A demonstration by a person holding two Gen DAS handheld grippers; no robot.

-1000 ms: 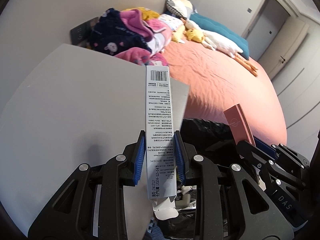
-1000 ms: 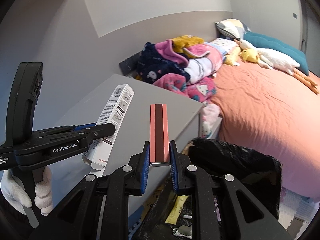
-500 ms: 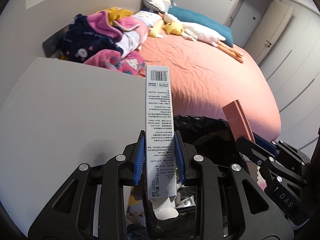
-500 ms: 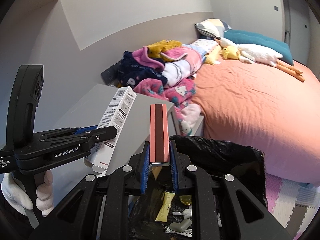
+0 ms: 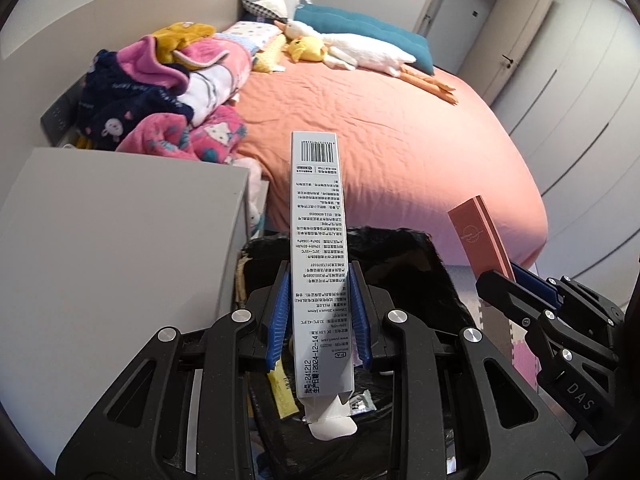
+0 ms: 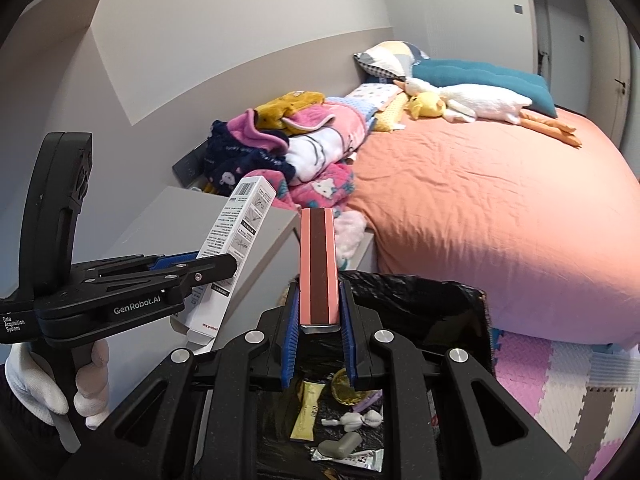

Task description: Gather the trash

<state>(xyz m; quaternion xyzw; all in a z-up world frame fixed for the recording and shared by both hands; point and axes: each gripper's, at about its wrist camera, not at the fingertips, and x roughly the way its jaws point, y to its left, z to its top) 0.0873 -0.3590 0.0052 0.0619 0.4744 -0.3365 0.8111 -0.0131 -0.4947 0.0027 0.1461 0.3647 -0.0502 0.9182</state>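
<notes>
My left gripper (image 5: pixel 319 276) is shut on a long white carton with a barcode (image 5: pixel 318 216), held upright over the black-lined trash bin (image 5: pixel 404 252). The same white carton (image 6: pixel 236 232) shows in the right wrist view, clamped by the left gripper (image 6: pixel 224 268), which a white-gloved hand (image 6: pixel 92 380) carries. My right gripper (image 6: pixel 319 292) is shut on a slim pink box with a brown stripe (image 6: pixel 317 264), also above the bin (image 6: pixel 440 300). That pink box (image 5: pixel 478 236) appears at the right in the left wrist view. Wrappers and a yellow sachet (image 6: pixel 306 412) lie inside the bin.
A grey bedside cabinet (image 5: pixel 112 248) stands left of the bin. Behind it is a bed with an orange sheet (image 5: pixel 400 152), a heap of pink and navy clothes (image 5: pixel 160 108), plush toys and pillows. Foam floor mats (image 6: pixel 560 384) lie to the right. Doors stand far right.
Both grippers have carried their boxes sideways off the grey cabinet top to above the open bin. The bin's inside and its litter have come into view. Both grips are unchanged.
</notes>
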